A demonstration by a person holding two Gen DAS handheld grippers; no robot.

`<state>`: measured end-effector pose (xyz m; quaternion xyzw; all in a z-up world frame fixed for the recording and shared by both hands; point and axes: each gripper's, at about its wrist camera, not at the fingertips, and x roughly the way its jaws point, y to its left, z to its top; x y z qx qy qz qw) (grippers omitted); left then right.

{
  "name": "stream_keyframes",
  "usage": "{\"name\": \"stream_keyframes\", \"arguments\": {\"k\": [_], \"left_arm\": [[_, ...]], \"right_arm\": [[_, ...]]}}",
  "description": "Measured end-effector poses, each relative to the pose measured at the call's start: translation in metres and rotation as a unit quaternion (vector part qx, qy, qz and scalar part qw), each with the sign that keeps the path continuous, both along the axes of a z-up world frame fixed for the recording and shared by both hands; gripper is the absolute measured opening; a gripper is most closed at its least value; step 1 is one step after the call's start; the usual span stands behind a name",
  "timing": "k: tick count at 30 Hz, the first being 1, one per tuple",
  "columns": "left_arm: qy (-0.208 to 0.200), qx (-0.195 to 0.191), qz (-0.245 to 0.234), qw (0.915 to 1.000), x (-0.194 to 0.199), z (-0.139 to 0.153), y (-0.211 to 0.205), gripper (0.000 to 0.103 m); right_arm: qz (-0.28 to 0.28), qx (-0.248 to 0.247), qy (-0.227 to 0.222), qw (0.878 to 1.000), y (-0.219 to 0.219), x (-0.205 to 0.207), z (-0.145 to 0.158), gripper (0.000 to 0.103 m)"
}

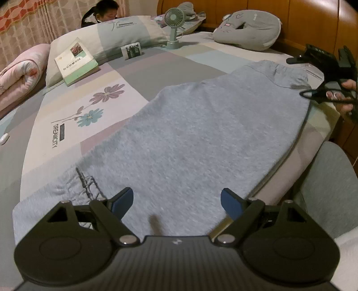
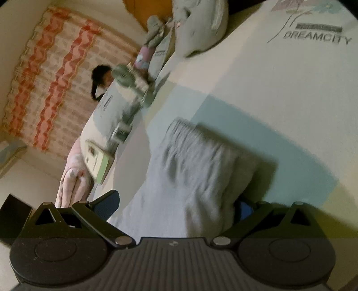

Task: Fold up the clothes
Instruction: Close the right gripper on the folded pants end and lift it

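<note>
Both grippers are over the bed, and I read them differently. From my left wrist view, the left gripper (image 1: pixel 176 202) has its blue-padded fingers (image 1: pixel 122 202) spread wide with nothing pinched; it hangs over the near end of the pale grey knitted garment (image 1: pixel 190 134), close to the dark drawstring (image 1: pixel 86 181) lying on the cloth. That garment is spread flat and lengthwise across the patchwork bedsheet (image 1: pixel 67 134) printed with flowers, running along the bed's edge towards the right gripper (image 1: pixel 322 89), which I see at the far end with the person's hand (image 1: pixel 348 94) around it.

In my right wrist view the picture is rolled and a little blurred. The right gripper (image 2: pixel 176 206) straddles the gathered end of the grey garment (image 2: pixel 190 170): one blue pad (image 2: pixel 107 202) stands clear of the cloth on one side, the other is mostly hidden behind the fabric. I cannot tell whether its fingers are pressing the cloth or only standing around it.

Further up the bed I see a green-covered book (image 1: pixel 75 61) leaning on a striped pillow (image 1: pixel 120 33), a small green desk fan (image 1: pixel 174 29) and a grey plush cushion (image 1: pixel 248 29) by the wooden headboard (image 1: pixel 302 18). A rolled pink quilt (image 1: pixel 20 69) lies beside the pillow.
</note>
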<state>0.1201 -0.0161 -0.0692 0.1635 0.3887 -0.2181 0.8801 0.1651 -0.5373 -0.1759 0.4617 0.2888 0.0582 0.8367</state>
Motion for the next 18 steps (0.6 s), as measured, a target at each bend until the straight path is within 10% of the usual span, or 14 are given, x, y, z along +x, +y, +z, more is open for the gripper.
{"name": "stream_keyframes", "arguments": {"k": [18], "left_arm": [[0.000,-0.008,-0.007,0.9999,-0.002,0.004,-0.003,0.085]], "right_arm": [[-0.036,0.057,-0.082,0.994,-0.017,0.002,-0.017,0.099]]}}
